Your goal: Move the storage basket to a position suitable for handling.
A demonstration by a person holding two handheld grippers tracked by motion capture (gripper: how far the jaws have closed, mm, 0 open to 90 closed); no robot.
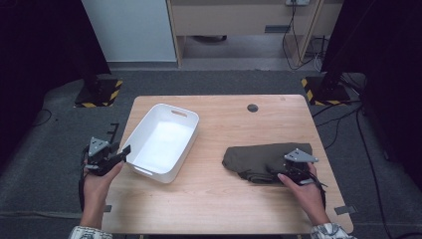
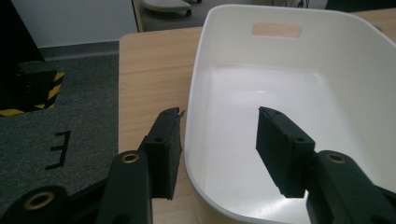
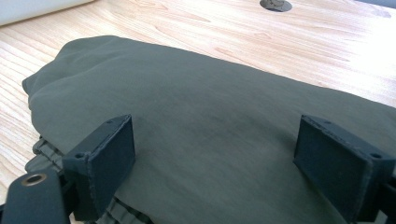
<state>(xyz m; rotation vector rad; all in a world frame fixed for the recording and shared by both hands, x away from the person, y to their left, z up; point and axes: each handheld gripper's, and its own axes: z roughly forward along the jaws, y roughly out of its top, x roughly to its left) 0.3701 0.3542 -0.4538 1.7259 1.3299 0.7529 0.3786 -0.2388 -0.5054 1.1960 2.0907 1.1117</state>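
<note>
Olive-green cloth (image 1: 263, 160), folded, was seen lying on the right half of the wooden table (image 1: 224, 199), well apart from a white plastic bin (image 1: 161, 142) set on the left half. The right gripper (image 1: 293, 172) was held low at the near edge of the cloth; in the right gripper view its jaws were spread wide over the cloth (image 3: 210, 130), with the fabric lying between and below them, and nothing was gripped. A ribbed band of the cloth was noted under the near jaw.

The left gripper (image 1: 117, 154) was held at the near left corner of the bin. In the left gripper view the jaws were set astride the bin's wall (image 2: 196, 140), one outside and one inside. They were partly open, and no pad was seen pressing on the wall. The bin was empty.
</note>
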